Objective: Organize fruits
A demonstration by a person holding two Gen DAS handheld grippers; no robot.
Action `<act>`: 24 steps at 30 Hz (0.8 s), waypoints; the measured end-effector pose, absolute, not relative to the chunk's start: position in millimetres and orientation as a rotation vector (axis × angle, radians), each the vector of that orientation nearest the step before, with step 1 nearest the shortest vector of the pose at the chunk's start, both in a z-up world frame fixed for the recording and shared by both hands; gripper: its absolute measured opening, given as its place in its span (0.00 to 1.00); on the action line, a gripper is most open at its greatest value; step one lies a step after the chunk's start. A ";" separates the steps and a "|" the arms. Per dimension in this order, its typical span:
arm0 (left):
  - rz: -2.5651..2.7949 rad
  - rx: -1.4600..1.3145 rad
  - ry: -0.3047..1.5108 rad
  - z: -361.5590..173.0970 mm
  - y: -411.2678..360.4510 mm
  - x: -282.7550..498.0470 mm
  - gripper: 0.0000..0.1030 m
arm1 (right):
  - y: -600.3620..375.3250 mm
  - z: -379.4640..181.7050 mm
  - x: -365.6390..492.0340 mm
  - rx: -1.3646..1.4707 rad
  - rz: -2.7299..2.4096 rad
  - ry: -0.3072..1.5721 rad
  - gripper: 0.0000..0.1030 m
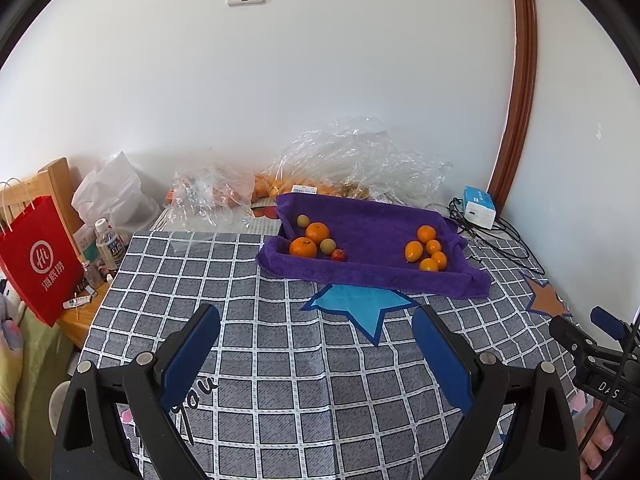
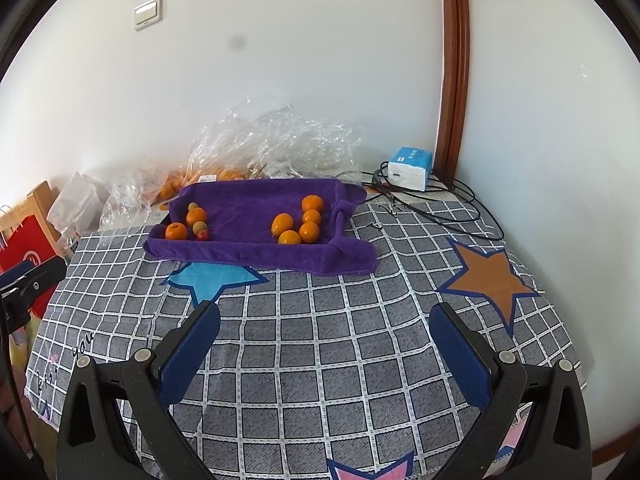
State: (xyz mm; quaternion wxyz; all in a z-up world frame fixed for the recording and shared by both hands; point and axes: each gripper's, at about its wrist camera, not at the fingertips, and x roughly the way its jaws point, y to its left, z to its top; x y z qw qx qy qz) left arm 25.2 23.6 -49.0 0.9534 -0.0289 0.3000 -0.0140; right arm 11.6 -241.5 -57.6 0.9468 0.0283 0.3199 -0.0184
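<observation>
A purple towel shaped like a tray lies at the back of the checked table. At its left end lie two oranges, two small greenish fruits and a small red fruit. At its right end lie several small orange fruits. My left gripper is open and empty, above the cloth short of the towel. My right gripper is open and empty too, equally far back.
Crumpled clear plastic bags with more oranges lie behind the towel by the wall. A blue-white box and black cables sit at the back right. A red paper bag and a bottle stand off the left edge.
</observation>
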 end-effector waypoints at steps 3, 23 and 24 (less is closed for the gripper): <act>-0.027 -0.059 0.605 -48.0 24.3 24.5 0.94 | -240.7 -57.2 11.2 0.058 -0.034 0.652 1.00; -0.019 -0.064 0.600 -44.2 20.3 21.5 0.94 | -241.2 -51.1 7.9 0.048 -0.028 0.634 1.00; -0.018 -0.064 0.600 -44.8 20.1 22.3 0.94 | -241.5 -50.8 8.0 0.046 -0.027 0.633 1.00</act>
